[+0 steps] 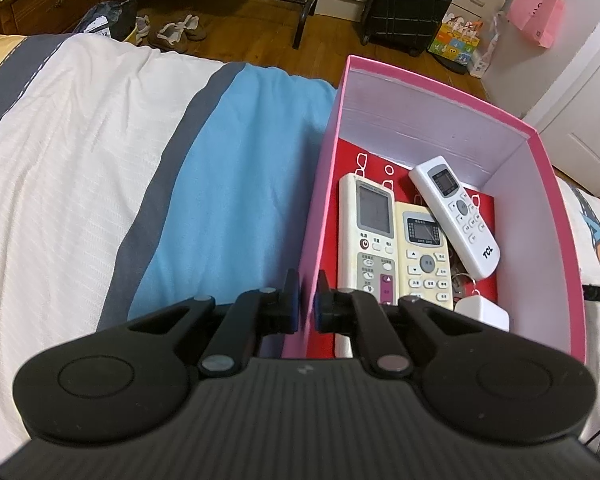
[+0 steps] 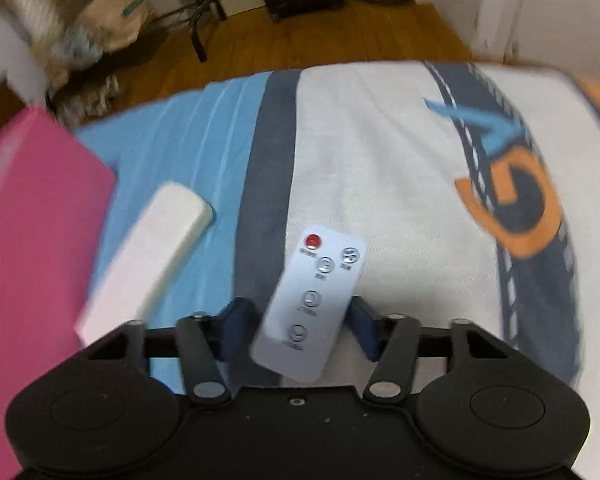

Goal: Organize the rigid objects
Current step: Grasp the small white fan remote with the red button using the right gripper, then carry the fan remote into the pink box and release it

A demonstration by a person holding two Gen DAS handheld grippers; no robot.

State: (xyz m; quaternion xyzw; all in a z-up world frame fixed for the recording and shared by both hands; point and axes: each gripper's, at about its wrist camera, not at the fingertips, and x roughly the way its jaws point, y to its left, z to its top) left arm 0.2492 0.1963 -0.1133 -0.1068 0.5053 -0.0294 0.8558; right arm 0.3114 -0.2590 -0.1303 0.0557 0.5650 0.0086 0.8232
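Your left gripper [image 1: 307,300] pinches the pink box [image 1: 440,128] wall at 6 o'clock. Your right gripper [image 2: 300,320] straddles the flat remote [image 2: 312,300] on the bed [image 2: 400,160], unclenched; it may skid away if pinched askew.

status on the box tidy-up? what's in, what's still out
Done: three remotes and a white adapter lie in the pink box, whose wall the left gripper pinches. In hand: the right gripper straddles the flat remote, contact unclear. Left: that one and the cream remote beside the box.
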